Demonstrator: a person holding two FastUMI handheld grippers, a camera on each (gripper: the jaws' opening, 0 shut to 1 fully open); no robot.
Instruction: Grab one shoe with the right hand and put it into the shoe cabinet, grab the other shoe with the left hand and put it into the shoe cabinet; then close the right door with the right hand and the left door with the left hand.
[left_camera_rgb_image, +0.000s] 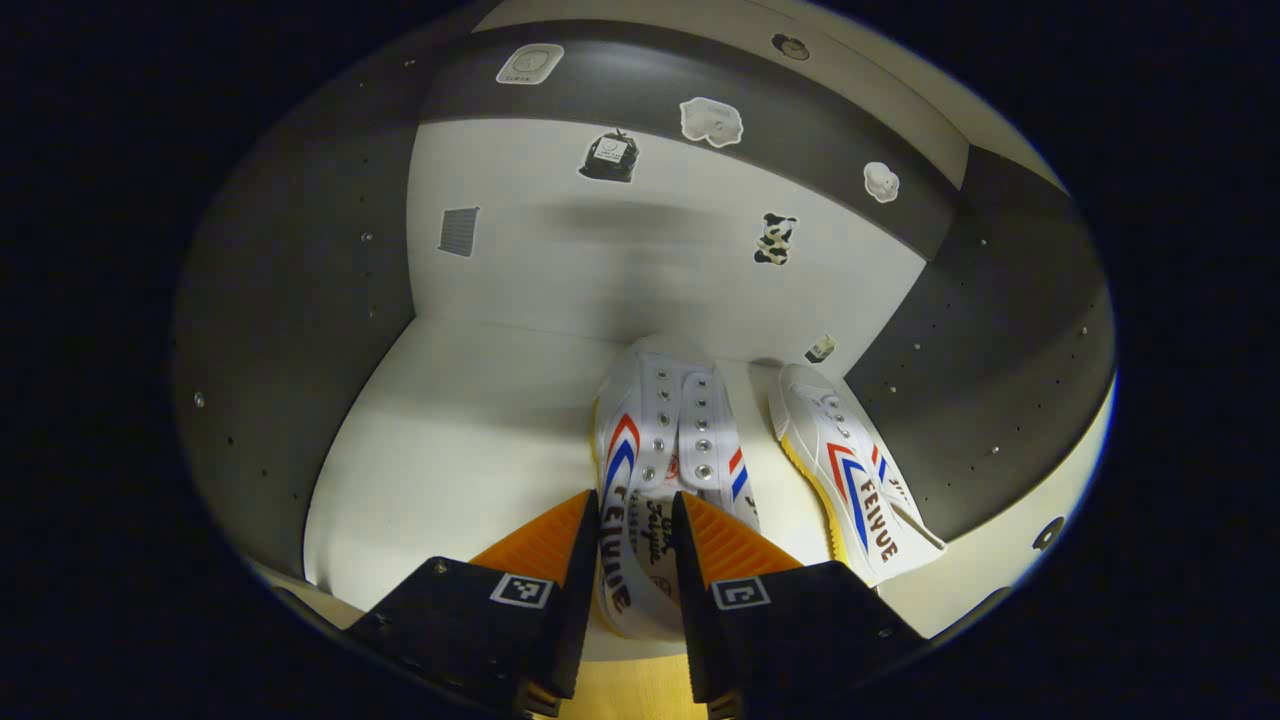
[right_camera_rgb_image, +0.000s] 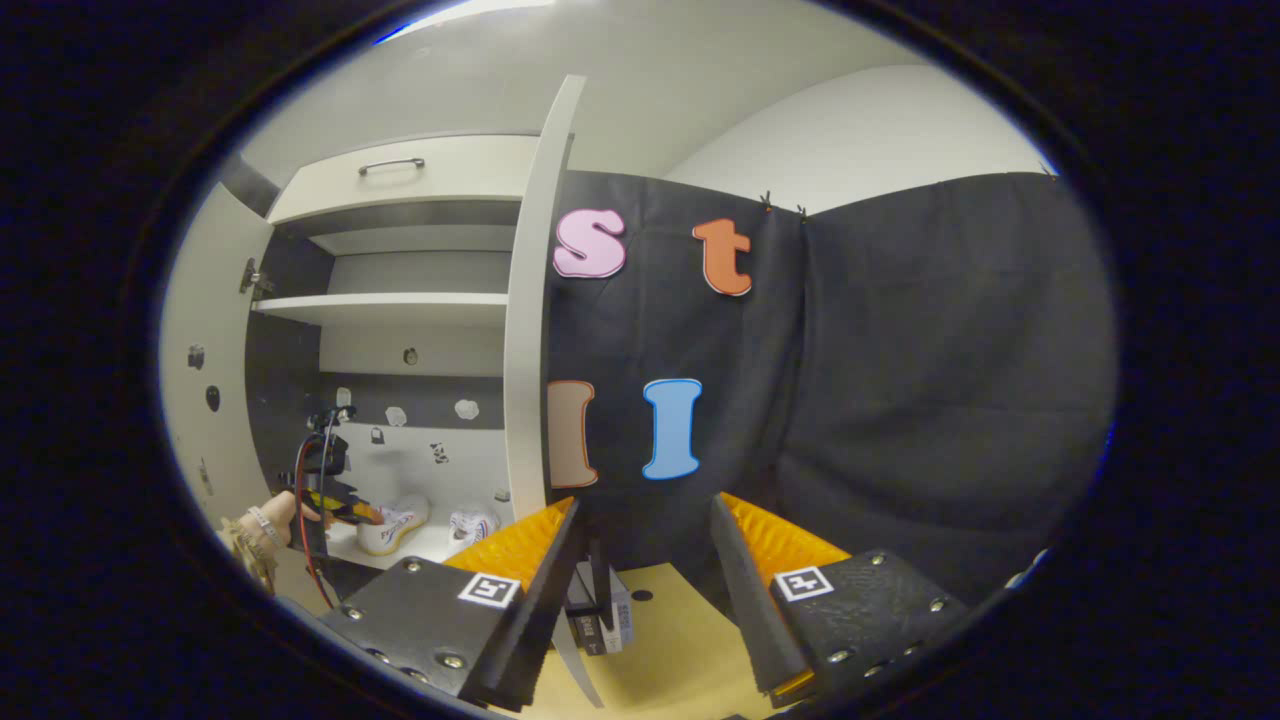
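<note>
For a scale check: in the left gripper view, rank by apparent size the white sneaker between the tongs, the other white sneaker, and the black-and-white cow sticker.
1. White sneaker between the tongs: looks largest, though nearness to the camera inflates it.
2. Other white sneaker against the dark side wall: probably an equal pair.
3. Black-and-white cow sticker: clearly smallest.

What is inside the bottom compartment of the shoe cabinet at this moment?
Two white shoes on its floor: one shoe between the fingers of the left gripper, the other shoe beside it to the right. Small stickers are on the back wall. The held shoe's heel is covered by the gripper.
</note>
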